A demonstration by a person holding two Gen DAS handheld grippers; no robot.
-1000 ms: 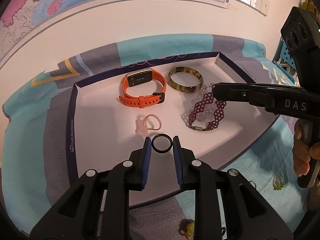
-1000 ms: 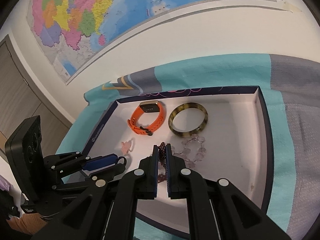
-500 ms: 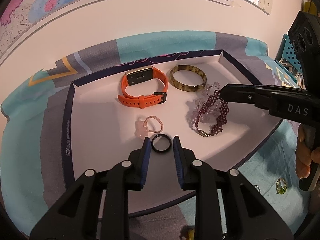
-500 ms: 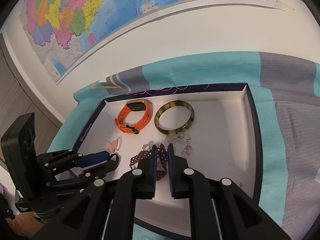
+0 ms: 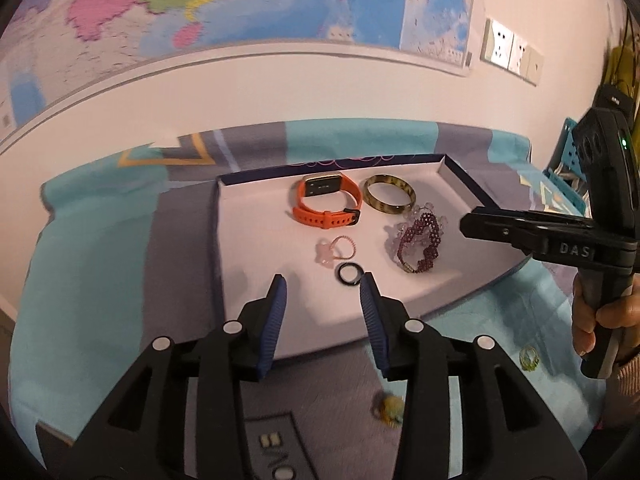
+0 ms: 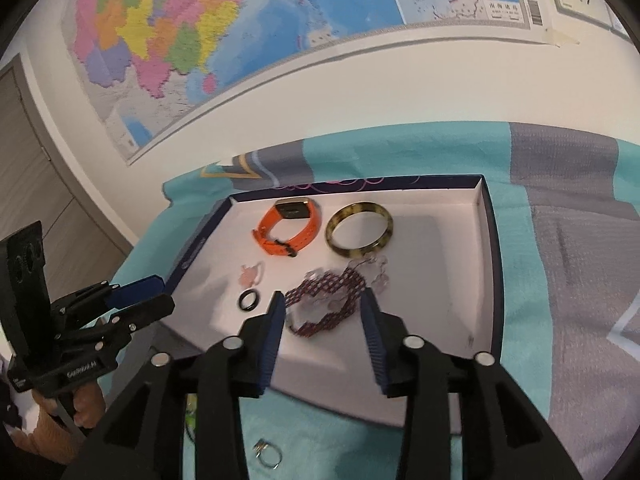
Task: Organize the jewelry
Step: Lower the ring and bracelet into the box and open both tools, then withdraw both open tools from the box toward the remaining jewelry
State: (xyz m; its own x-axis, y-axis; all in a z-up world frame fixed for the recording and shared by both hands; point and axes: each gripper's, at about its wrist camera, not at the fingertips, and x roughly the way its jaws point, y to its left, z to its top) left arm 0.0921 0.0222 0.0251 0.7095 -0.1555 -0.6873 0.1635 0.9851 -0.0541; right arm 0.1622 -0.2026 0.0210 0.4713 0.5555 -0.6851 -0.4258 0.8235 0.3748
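Both grippers pulled back from the tray (image 5: 224, 240) and both sets of jaws have just been opening. Left gripper (image 5: 322, 294) let go of the black ring (image 5: 349, 273), which now lies on the tray floor just ahead of its spread jaws, nothing between them. Right gripper (image 6: 323, 308) released the purple beaded bracelet (image 6: 328, 300); jaws spread, the bracelet lies on the tray floor ahead of them, not pinched.

Counts, all relative to the tray:
- 1 tray on a teal-grey cloth (image 5: 100, 248).
- Inside: 1 orange watch band (image 5: 326, 206) at the far side, 1 tortoiseshell bangle (image 5: 389, 199) beside it, 1 purple beaded bracelet over 1 clear bead bracelet (image 5: 434, 216), 1 pink ring (image 5: 338, 248), 1 black ring nearest the front edge.
- Outside, on the cloth in front: 1 green ring (image 5: 529, 357), 1 yellow piece (image 5: 390, 408), 1 silver ring (image 6: 267, 454).
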